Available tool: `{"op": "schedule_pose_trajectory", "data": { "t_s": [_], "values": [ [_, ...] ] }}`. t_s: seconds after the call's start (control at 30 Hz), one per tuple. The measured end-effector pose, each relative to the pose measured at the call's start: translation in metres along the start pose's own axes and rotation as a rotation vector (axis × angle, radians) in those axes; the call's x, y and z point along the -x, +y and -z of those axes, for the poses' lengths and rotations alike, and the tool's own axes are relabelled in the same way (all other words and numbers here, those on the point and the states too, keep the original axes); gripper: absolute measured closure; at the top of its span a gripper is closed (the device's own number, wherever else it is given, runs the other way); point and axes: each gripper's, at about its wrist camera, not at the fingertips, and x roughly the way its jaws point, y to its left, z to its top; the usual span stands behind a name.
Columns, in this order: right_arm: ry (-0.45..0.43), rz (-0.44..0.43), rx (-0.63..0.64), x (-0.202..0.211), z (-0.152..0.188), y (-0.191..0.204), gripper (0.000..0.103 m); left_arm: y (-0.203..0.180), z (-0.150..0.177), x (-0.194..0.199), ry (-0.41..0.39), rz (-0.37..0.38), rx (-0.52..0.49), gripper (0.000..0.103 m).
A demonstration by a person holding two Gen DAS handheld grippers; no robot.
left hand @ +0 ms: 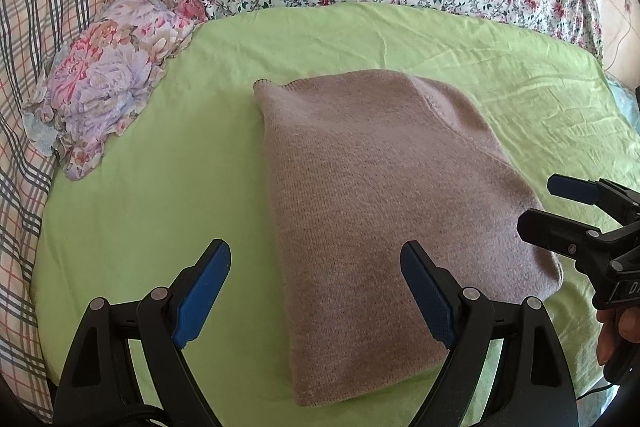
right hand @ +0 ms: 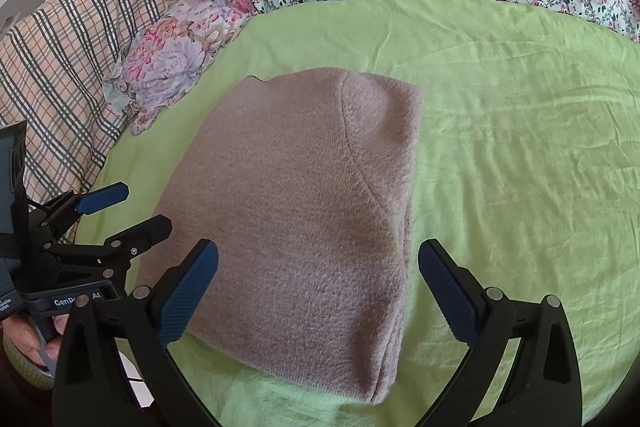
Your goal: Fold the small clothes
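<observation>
Here, the pinkish-brown knit garment [left hand: 384,211] is lying already folded into a thick rectangle in the middle of the green bedsheet [left hand: 160,219]. I am holding my left gripper [left hand: 316,295] over its near-left edge and my right gripper [right hand: 318,295] over its near edge, both spread wide, gripping nothing. I judge one halving fold or final smoothing is remaining, needing both near corners pinched together. A floral pillow [left hand: 108,79] is sitting beyond.

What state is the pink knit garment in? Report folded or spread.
Folded: the pink knit garment lies as a compact rectangle with layered edges on the green sheet.
</observation>
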Motion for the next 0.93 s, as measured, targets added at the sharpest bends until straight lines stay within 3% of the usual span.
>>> {"op": "schedule_pose_trajectory", "data": {
  "t_s": [0.93],
  "values": [
    [0.003,-0.003,0.008,0.001,0.006,0.015,0.003,-0.005,0.009,0.021,-0.027,0.011,-0.004,0.016]
  ]
}}
